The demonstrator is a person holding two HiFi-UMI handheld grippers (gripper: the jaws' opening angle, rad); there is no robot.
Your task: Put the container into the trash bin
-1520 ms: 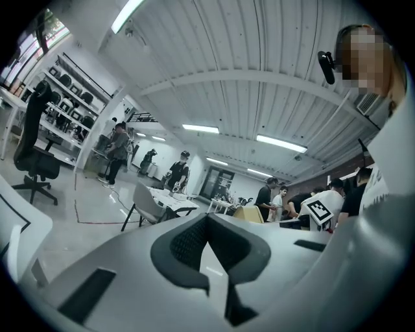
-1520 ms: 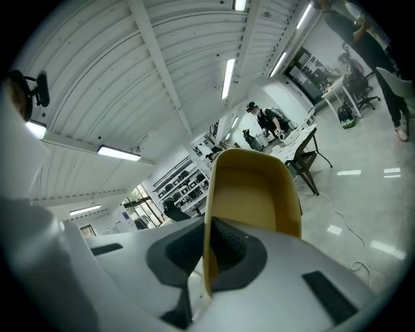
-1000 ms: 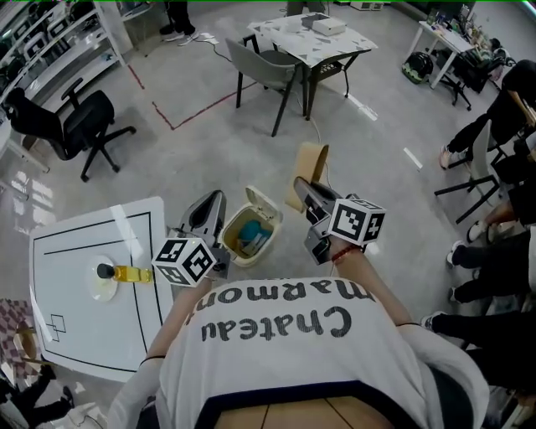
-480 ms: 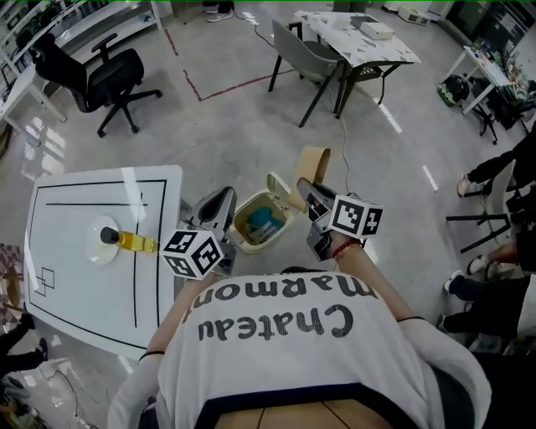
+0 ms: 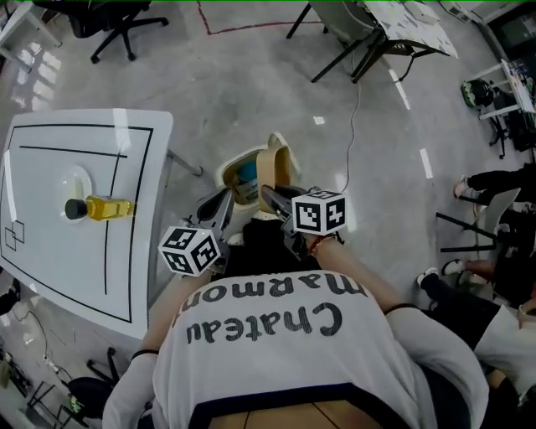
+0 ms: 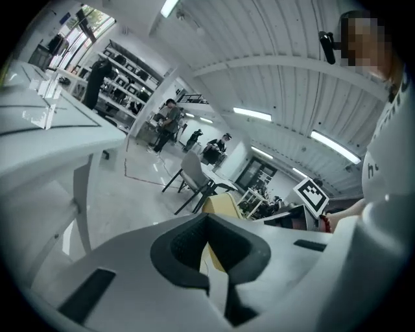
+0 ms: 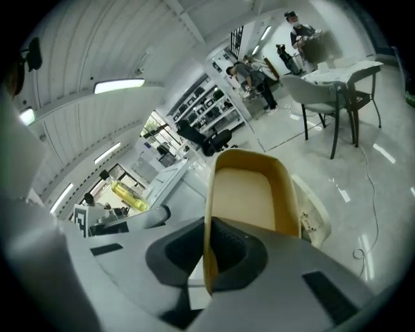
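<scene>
A tan, open cardboard container (image 5: 277, 164) is tilted over the rim of the white trash bin (image 5: 228, 169) on the floor. My right gripper (image 5: 270, 194) is shut on the container's side wall, and the container (image 7: 249, 194) fills the right gripper view, standing up from the jaws. The bin holds something blue (image 5: 245, 174), and its pale lid (image 7: 312, 209) shows behind the container. My left gripper (image 5: 224, 201) hangs just left of the bin, shut with nothing in it. In the left gripper view the container (image 6: 224, 206) shows beyond the closed jaws.
A white table (image 5: 50, 243) stands to the left, carrying a bottle of yellow liquid (image 5: 102, 207) that lies by a white plate (image 5: 74, 180). A cable (image 5: 356, 109) runs across the grey floor. Chairs and another table (image 5: 394, 25) stand farther off, and seated people are at the right.
My right gripper has carried the container left and down, from beside the bin to over its opening. The left gripper stayed beside the bin. The view has swung closer over the bin.
</scene>
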